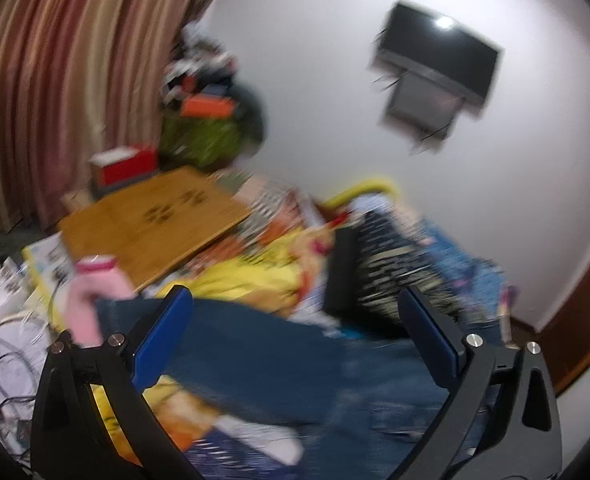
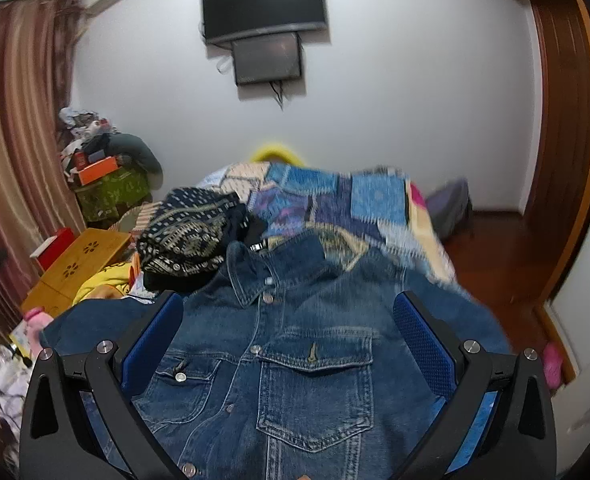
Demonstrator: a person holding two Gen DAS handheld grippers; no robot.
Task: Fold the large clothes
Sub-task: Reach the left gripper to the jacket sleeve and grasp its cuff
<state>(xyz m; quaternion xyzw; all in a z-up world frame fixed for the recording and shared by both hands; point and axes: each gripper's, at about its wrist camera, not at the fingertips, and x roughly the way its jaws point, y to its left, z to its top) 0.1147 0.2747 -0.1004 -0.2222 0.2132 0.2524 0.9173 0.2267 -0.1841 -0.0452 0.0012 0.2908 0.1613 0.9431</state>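
1. Denim, dark blue and stitched in pale thread, fills the lower half of the right wrist view: a jacket [image 2: 295,360] lies front-up on the bed, collar toward the far wall, metal buttons down the placket and a flapped chest pocket near the middle.
2. The right hand-held gripper [image 2: 289,332] hangs over the jacket's chest with its blue-padded fingers spread wide apart, nothing between them — released.
3. The left hand-held gripper [image 1: 295,332] is likewise spread wide and empty; under it a blurred stretch of the same denim [image 1: 279,360] runs across the frame, its sleeve end reaching toward the left edge of the bed.
4. Beyond the collar a patchwork quilt [image 2: 359,204] in blue, purple and cream covers the bed; its right edge drops off to bare wooden floor [image 2: 491,240], the most open room in view.
5. Just left of the collar sits a dark patterned bundle of cloth [image 2: 187,240], touching or nearly touching the jacket's shoulder.
6. The bed's left side is crowded: yellow fabric [image 1: 255,276], a flat bamboo lap tray [image 1: 151,220] with flower-shaped cut-outs, a red box [image 1: 125,166] behind it, and a pink bottle [image 1: 95,292] beside the denim's edge.
7. A striped curtain [image 1: 55,80] hangs along the left, and a dark wall-mounted screen [image 2: 263,4] sits on the white wall — well apart from the bed.
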